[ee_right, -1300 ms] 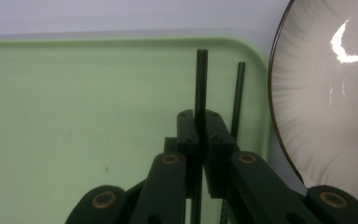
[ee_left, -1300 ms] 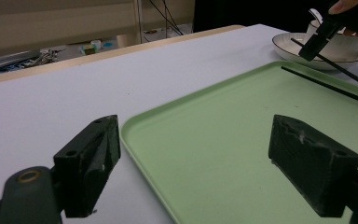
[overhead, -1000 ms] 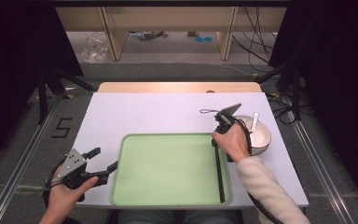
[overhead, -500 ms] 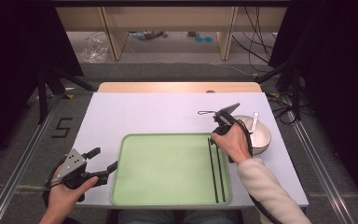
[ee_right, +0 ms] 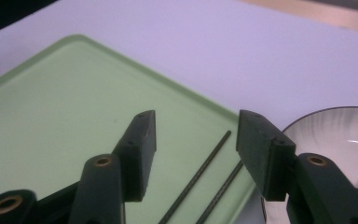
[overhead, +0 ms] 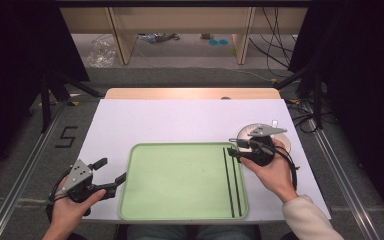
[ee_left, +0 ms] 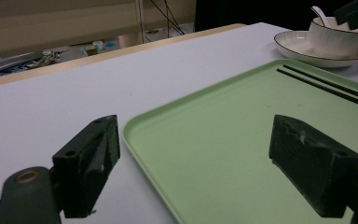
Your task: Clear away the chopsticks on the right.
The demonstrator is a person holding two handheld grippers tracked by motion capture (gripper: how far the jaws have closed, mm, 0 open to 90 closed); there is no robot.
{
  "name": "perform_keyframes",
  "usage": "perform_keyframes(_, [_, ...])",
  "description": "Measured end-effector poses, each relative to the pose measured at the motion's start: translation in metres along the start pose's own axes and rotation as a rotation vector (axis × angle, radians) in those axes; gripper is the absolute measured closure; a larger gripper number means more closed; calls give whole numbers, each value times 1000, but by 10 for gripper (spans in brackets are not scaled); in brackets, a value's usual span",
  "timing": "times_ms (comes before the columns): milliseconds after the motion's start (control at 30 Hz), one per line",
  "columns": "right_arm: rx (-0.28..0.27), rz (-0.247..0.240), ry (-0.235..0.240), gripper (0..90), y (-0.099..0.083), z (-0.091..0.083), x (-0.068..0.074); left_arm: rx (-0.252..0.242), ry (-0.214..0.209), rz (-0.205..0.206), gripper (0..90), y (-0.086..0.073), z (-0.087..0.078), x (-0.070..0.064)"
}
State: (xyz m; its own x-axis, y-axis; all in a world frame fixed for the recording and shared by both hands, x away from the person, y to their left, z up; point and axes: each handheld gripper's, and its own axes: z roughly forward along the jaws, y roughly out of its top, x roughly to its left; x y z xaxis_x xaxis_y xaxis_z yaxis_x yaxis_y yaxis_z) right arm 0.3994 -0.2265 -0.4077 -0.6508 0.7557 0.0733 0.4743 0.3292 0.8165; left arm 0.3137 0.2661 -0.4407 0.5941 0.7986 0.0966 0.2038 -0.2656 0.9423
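The chopsticks [overhead: 232, 180] now lie flat along the tray's [overhead: 180, 215] right edge, freed a moment ago. The right claw [overhead: 231, 147] has lifted off them, jaws spread and empty, just above their far ends. The left claw [overhead: 112, 175] waits wide at the tray's left rim. Placing looks done.

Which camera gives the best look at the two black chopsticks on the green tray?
The high view: both chopsticks lie full length along the tray's right side. The right gripper view shows their upper ends between open jaws; the left gripper view shows part of them far off.
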Motion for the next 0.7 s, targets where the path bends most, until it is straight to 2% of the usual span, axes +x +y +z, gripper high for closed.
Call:
perform_keyframes(100, [-90, -8, 10, 452, -15, -17, 6, -2, 2, -8, 162, 0, 0, -1])
perform_keyframes(167, [-122, -20, 9, 432, -25, -30, 12, -2, 4, -9, 161, 0, 0, -1])
perform_keyframes(233, [-152, -31, -11, 416, -36, -42, 18, -10, -4, 51, 161, 1, 0, 3])
perform_keyframes(267, [-164, -30, -11, 416, -39, -46, 19, -2, 7, 8, 160, 1, -1, 0])
perform_keyframes(333, [-188, -35, -25, 410, -46, -54, 23, -6, 6, 17, 160, 1, -1, 0])
perform_keyframes(367, [-203, -39, -24, 410, -47, -58, 25, -7, 8, 4, 159, 1, -1, -1])
perform_keyframes(400, [-234, -66, -52, 406, -48, -63, 26, -7, 7, -9, 159, 1, -1, -2])
perform_keyframes(500, [-248, -57, -58, 394, -51, -71, 29, -6, 8, -6, 159, 1, -1, -1])
perform_keyframes(567, [-228, -49, -50, 381, -54, -72, 30, -5, 7, -6, 159, 0, -1, -1])
perform_keyframes(600, [-234, -62, -59, 377, -55, -72, 28, -5, 6, -10, 159, 0, -1, -2])
perform_keyframes(633, [-227, -43, -58, 375, -55, -71, 28, -6, 6, -3, 159, 0, -1, -1])
perform_keyframes(667, [-222, -44, -55, 373, -55, -71, 27, -6, 6, -3, 159, 1, -1, -1])
perform_keyframes(700, [-239, -54, -62, 372, -55, -70, 26, -5, 6, 2, 159, 1, -1, -1])
